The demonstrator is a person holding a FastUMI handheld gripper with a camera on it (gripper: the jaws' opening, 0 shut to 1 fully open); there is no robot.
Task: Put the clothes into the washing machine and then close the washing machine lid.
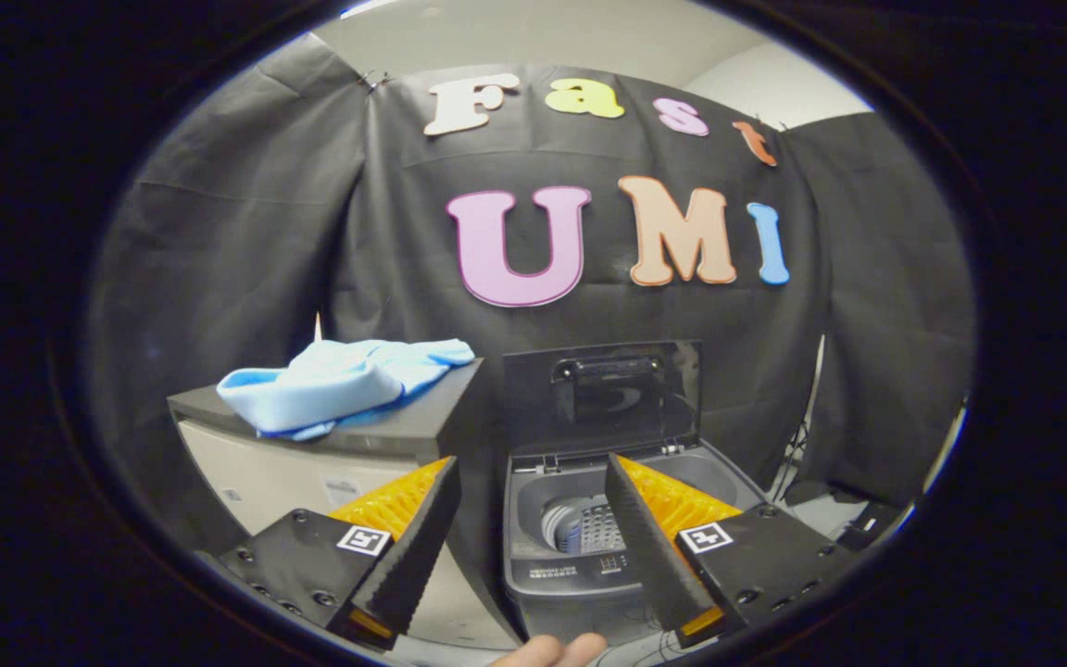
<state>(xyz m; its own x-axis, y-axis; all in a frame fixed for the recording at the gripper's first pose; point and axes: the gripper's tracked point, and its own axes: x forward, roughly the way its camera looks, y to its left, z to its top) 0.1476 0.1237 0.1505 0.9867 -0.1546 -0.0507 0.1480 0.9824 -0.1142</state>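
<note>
On the cabinet [404,431] top's near-right corner lay the blue clothes [344,384], washing machine [580,556] beside it, lid [603,394] raised upright, drum exposed, gripper [529,482] jaws spread wide, holding nothing, a fingertip [547,651] below.

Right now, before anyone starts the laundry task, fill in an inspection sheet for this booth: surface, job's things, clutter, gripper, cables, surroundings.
Surface: dark cabinet top, beyond the fingers, beside the machine.
Job's things: light blue clothes heaped on the cabinet top; washing machine just ahead of the fingers, its lid raised upright, its drum holding no clothes that I can see.
Clutter: nothing seen.
Gripper: gripper open, fingers spread apart, holding nothing; a hand shows beneath it.
Cables: thin dark leads on the floor beside the machine, too small to trace.
Surroundings: black cloth wall behind everything.
</note>
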